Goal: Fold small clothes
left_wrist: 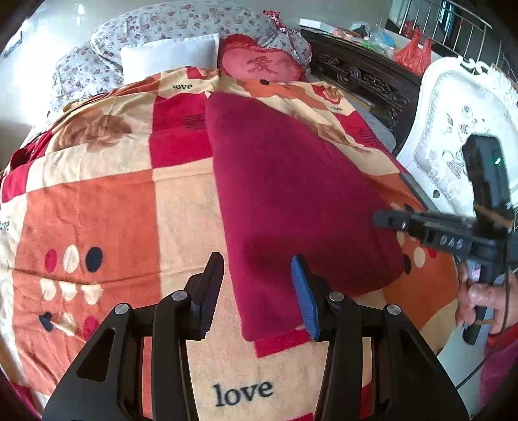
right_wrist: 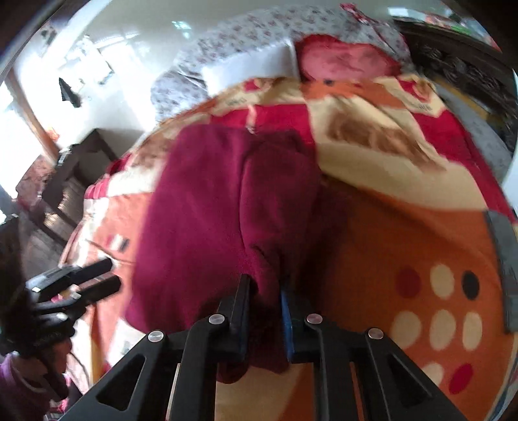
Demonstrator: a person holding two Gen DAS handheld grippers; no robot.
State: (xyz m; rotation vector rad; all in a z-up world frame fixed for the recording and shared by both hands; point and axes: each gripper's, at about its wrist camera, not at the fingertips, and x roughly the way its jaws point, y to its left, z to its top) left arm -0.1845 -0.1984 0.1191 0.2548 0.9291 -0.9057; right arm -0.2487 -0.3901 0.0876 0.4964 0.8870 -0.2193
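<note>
Left wrist view
Garment: a maroon fleece cloth [left_wrist: 291, 200] lies flat on the patchwork blanket [left_wrist: 106, 210] of the bed, running from the centre toward 12 o'clock.
Left hand-held gripper [left_wrist: 259, 291]: jaws spread wide and holding nothing; the cloth's near left corner lies between the fingers, with its left edge just inside the black finger [left_wrist: 210, 285] and the blue-padded finger [left_wrist: 304, 291] over the cloth.
Right hand-held gripper [left_wrist: 388, 220]: at 3 o'clock, at the cloth's right edge; its fingers look drawn together.
Hand [left_wrist: 479, 301]: wraps the right tool's handle at 4 o'clock, partly cut by the frame edge.
Far end: white pillow [left_wrist: 168, 55], red heart cushion [left_wrist: 262, 61] and floral quilt [left_wrist: 181, 19] at 12 o'clock.
Side: a white ornate chair [left_wrist: 453, 107] at 2 o'clock, partly behind the right tool's body.

Right wrist view
Garment: the maroon fleece cloth [right_wrist: 226, 200] bunches up from the centre down to 6 o'clock.
Right hand-held gripper [right_wrist: 265, 291]: jaws narrowed onto a fold of the cloth pinched between them.
Left hand-held gripper [right_wrist: 106, 275]: at 8 o'clock, beside the cloth's left edge; too blurred to judge its opening here.
Hard to make out: the whole view is motion-blurred, so the blanket pattern and the dark furniture [right_wrist: 74, 181] at 9 o'clock are smeared.
</note>
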